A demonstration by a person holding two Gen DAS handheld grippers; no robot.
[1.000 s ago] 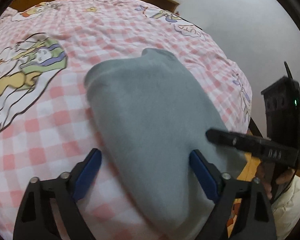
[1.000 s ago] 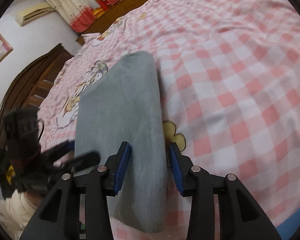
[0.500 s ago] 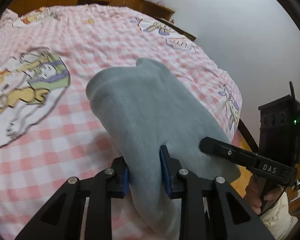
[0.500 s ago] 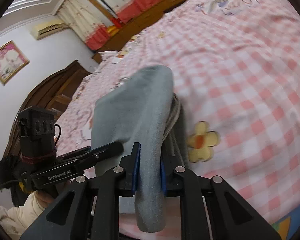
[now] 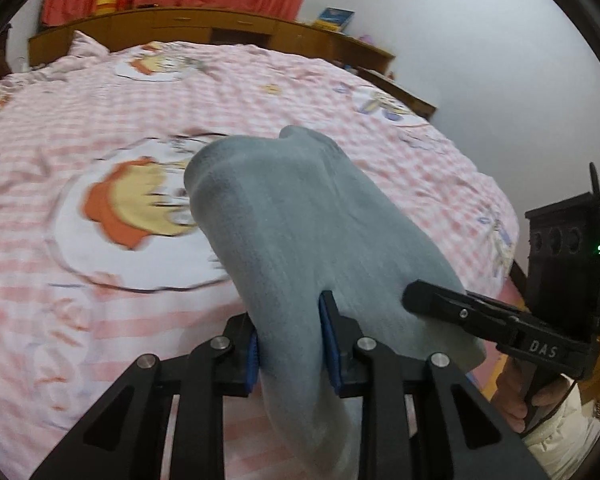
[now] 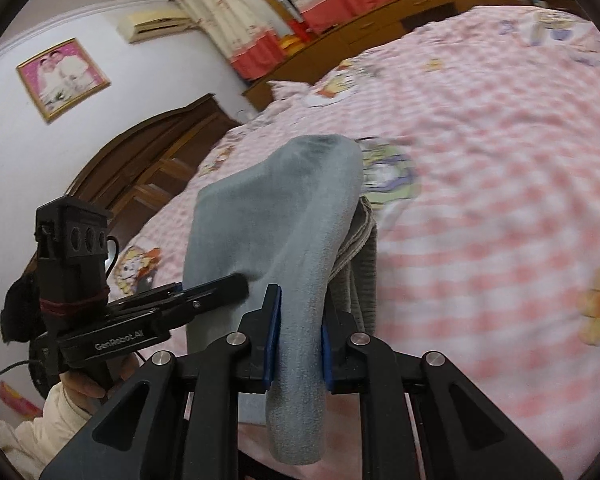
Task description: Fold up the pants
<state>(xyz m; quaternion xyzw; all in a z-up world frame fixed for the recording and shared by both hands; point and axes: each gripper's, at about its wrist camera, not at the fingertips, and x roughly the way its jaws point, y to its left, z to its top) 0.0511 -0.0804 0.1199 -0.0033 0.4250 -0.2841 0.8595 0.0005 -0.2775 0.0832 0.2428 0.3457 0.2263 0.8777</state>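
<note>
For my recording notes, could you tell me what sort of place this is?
Most likely a home bedroom: a large bed under a pink checked cartoon sheet, curtains above a wooden headboard shelf, and a wall air conditioner beside a framed photo.

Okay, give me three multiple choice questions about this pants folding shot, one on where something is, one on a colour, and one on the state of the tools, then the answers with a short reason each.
1. Where is the far end of the pants?
A. over the checked bedspread
B. on a wooden floor
C. inside a drawer

2. What colour are the pants?
A. red
B. grey-blue
C. black

3. What are the two tools doing?
A. both open and empty
B. only one grips cloth
C. both are clamped on the pants

Answers:
1 A, pink check cloth lies all around and beneath them.
2 B, the fabric is a plain grey-blue.
3 C, the left tool and the right tool each have blue pads pressed against the near edge of the fabric.
</note>
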